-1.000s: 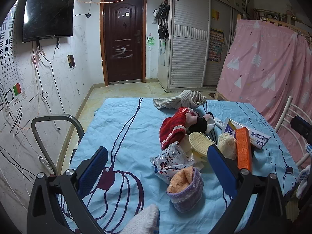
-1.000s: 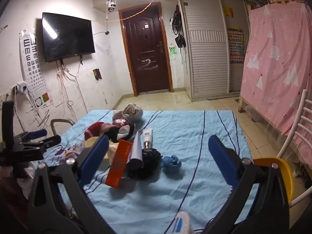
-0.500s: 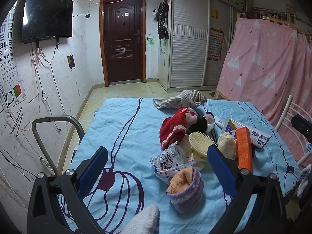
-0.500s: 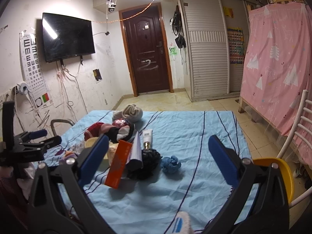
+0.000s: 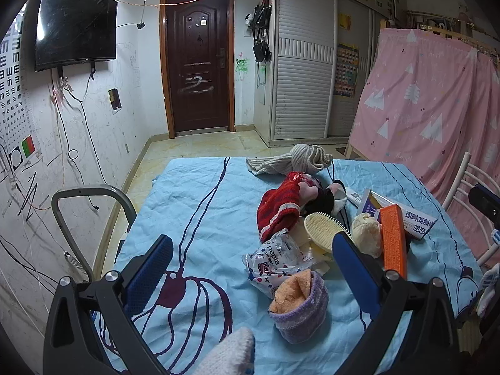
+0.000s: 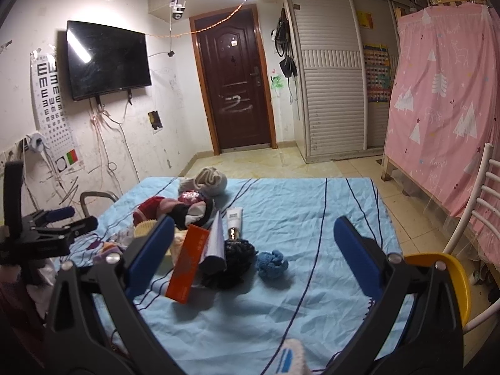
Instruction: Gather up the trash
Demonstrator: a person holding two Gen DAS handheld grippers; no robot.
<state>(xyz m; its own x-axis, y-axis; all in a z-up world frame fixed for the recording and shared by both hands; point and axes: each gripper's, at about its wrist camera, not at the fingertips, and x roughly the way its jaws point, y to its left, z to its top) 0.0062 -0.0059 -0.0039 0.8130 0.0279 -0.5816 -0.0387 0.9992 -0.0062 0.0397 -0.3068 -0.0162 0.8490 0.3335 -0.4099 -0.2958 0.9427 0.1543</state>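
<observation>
Left gripper [image 5: 251, 257] hovers low over the blue sheet [image 5: 200, 206], fingers spread wide, holding nothing. Right gripper [image 6: 253, 240] same: spread, empty, above the sheet. Trash sits w/ the clutter on the sheet: crumpled nepia wrapper [image 5: 275, 261] just in front of the red knit hat [image 5: 278, 214], orange box [image 5: 394, 240] right of the hat (leaning on other items). Dark door [image 5: 198, 76] beyond the sheet

both wrist cams face door, share orange box [image 5: 394, 240] [image 6: 188, 264]
</observation>
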